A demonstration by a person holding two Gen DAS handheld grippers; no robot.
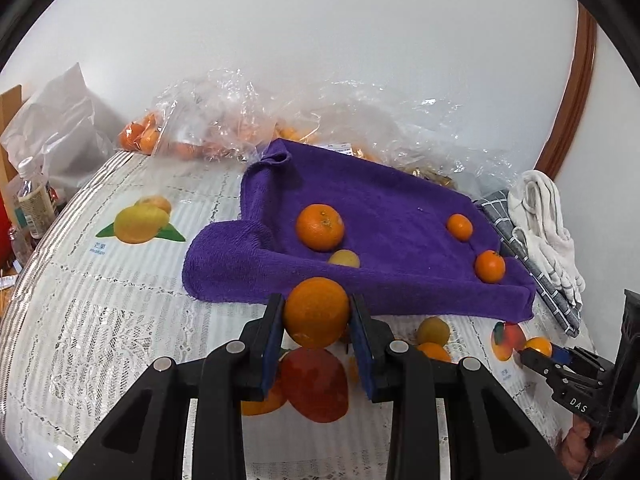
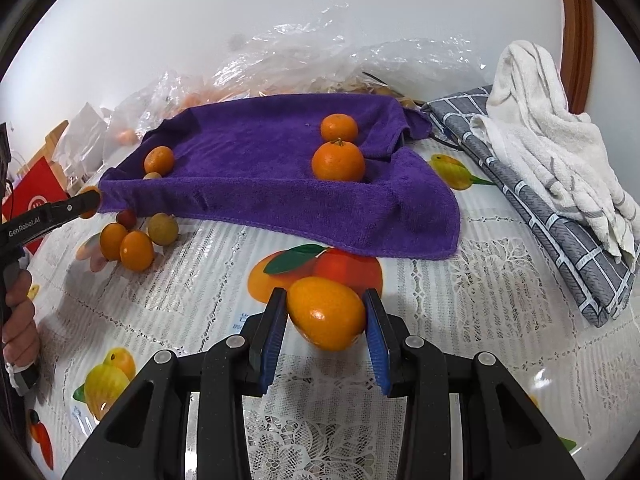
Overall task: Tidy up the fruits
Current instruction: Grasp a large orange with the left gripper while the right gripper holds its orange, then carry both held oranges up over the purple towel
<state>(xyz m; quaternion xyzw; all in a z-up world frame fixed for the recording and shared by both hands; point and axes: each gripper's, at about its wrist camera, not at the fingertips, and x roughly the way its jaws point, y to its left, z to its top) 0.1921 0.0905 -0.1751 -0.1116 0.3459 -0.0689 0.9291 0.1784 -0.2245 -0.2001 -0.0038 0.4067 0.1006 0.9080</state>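
Observation:
In the left wrist view my left gripper [image 1: 316,301] is shut on a round orange [image 1: 316,314], held just in front of the purple towel [image 1: 400,208]. On the towel lie a large orange [image 1: 320,227], two small ones [image 1: 459,227] [image 1: 489,266] and a yellowish fruit [image 1: 344,259]. My right gripper [image 2: 324,297] is shut on an oval orange kumquat [image 2: 326,314] above the tablecloth, short of the towel [image 2: 248,148]. Several loose small fruits [image 2: 137,250] lie by the towel's left edge, near the left gripper [image 2: 93,199].
Clear plastic bags with more oranges [image 1: 140,136] line the wall behind the towel. A grey checked cloth [image 2: 560,232] with a white towel [image 2: 552,152] on it lies at the right. A bottle [image 1: 34,200] and a white bag [image 1: 60,128] stand at the left. The tablecloth shows printed fruit.

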